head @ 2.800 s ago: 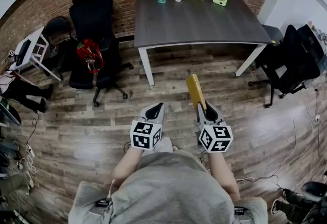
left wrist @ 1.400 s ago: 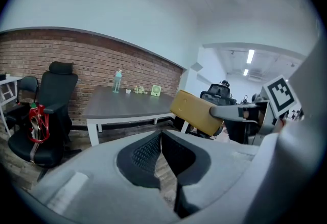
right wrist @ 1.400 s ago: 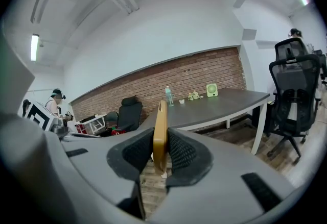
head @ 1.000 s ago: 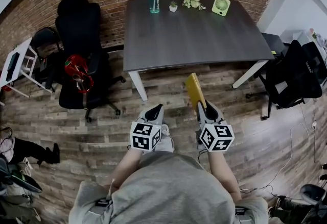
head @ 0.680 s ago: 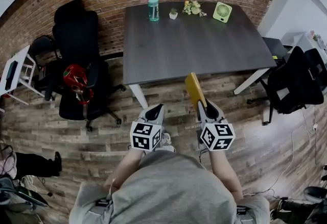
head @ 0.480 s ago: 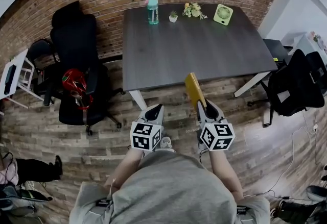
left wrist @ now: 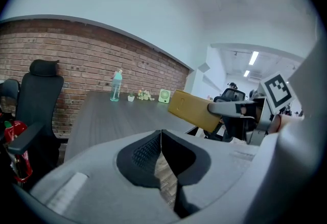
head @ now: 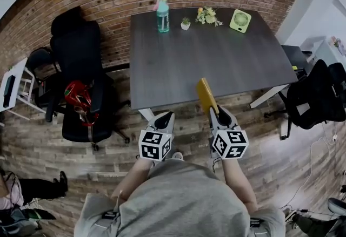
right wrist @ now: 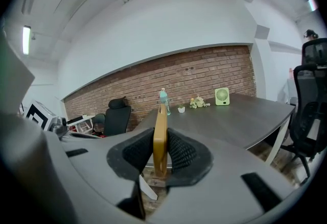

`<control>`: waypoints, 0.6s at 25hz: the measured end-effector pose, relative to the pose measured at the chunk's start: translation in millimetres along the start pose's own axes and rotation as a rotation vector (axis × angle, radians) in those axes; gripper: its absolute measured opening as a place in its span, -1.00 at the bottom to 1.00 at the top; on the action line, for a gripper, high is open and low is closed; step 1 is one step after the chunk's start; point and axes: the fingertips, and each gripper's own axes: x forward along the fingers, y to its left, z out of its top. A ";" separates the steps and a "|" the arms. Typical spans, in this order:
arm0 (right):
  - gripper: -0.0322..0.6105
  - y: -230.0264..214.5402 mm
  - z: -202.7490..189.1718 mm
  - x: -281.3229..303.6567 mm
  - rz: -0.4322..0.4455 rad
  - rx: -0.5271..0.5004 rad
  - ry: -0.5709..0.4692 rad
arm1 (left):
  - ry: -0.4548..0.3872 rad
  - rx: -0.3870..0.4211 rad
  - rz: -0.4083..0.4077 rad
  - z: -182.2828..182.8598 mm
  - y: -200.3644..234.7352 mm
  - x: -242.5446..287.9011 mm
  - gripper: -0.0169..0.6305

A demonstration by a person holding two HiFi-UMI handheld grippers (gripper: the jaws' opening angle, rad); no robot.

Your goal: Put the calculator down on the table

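From the head view, a person stands at the near edge of a dark bench (head: 205, 52), a gripper in each hand. The right gripper (head: 216, 114) clamps a yellow calculator (head: 206, 95), held on edge in the air and pointing toward the bench, not resting on it. The left gripper (head: 165, 119) sits beside it, carrying nothing. A bottle (head: 162, 8), a small plant pot (head: 185, 24) and a green fan (head: 240, 20) line the bench's far side.

The left gripper view shows its jaws pressed together, empty, with the calculator (left wrist: 191, 110) off to the right.

The right gripper view shows both pads squeezing the calculator's (right wrist: 160, 131) lower end.
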 end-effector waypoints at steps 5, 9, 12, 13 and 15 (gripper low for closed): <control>-0.65 -5.2 5.6 25.5 -0.010 0.002 0.001 | 0.004 0.000 -0.005 7.7 16.7 17.0 -0.89; -0.65 -7.5 7.9 43.2 -0.014 0.000 0.006 | 0.006 -0.002 -0.005 12.0 28.9 27.8 -0.89; -0.65 -9.7 8.2 53.9 -0.017 0.001 0.011 | 0.010 -0.005 -0.005 13.6 35.9 34.4 -0.89; -0.65 -10.3 8.3 56.7 -0.018 0.002 0.013 | 0.012 -0.005 -0.005 14.1 37.8 35.9 -0.89; -0.65 -11.5 8.2 61.5 -0.020 0.005 0.017 | 0.015 -0.007 -0.002 14.7 41.3 37.7 -0.89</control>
